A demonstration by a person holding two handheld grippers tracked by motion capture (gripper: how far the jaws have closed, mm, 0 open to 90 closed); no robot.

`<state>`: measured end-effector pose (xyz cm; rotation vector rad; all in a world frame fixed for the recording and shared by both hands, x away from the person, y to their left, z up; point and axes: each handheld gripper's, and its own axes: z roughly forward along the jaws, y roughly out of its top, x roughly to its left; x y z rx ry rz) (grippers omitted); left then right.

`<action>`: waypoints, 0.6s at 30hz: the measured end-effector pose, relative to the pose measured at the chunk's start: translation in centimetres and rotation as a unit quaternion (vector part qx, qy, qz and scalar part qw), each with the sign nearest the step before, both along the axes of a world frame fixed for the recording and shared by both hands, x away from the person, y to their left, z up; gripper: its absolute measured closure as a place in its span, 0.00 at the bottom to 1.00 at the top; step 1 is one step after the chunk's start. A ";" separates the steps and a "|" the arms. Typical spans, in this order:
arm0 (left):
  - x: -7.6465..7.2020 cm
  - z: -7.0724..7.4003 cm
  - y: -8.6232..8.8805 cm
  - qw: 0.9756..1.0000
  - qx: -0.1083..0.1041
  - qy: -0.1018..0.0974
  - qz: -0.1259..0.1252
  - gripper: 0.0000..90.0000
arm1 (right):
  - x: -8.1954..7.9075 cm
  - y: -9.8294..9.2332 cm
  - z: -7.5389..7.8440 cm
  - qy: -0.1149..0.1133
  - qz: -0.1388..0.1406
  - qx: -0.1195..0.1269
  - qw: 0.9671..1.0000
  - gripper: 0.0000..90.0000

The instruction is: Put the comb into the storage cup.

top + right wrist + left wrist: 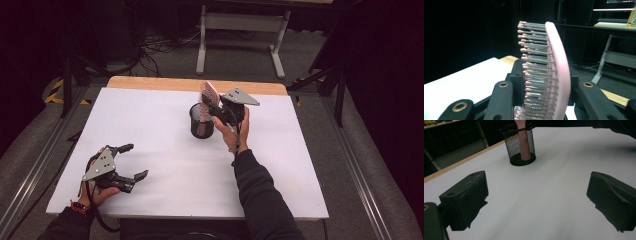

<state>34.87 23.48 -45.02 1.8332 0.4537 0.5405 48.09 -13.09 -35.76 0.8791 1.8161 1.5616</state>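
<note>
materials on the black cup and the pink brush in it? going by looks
Black mesh cup: likely painted wire mesh, matte; the weave is see-through, with a solid rim and base.
Pink hairbrush: likely smooth plastic body with a slight sheen; thin grey pins, metal or plastic unclear, with pink ball tips. Right gripper clamps its head.

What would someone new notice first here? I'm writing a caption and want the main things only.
The eye goes first to the pink hairbrush, clamped between the jaws of the right gripper, handle down in the black mesh cup near the middle of the white table. Next is the left gripper, open and holding nothing, near the table's front left corner.
</note>
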 end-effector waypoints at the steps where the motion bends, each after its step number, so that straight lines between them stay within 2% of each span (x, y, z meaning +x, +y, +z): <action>1: 0.0 0.0 0.0 1.000 0.000 0.000 0.000 0.05 | 0.0 0.0 0.0 0.000 0.000 0.000 1.000 0.70; 9: -0.1 0.1 0.0 1.000 0.004 -0.004 0.000 0.05 | 0.2 -0.5 -0.2 0.008 -0.005 0.014 1.000 0.70; 14: 0.0 0.0 -0.1 1.000 0.006 -0.001 -0.002 0.05 | 0.3 -0.7 -0.3 0.013 -0.011 0.015 1.000 0.69; 16: 0.0 0.0 -0.2 1.000 0.009 -0.004 -0.002 0.05 | 0.5 -1.0 -0.6 0.022 -0.023 0.016 0.999 0.68; 18: 0.0 -0.1 -0.3 1.000 0.010 -0.003 -0.003 0.06 | 0.8 -1.5 -0.8 0.032 -0.026 0.027 0.999 0.68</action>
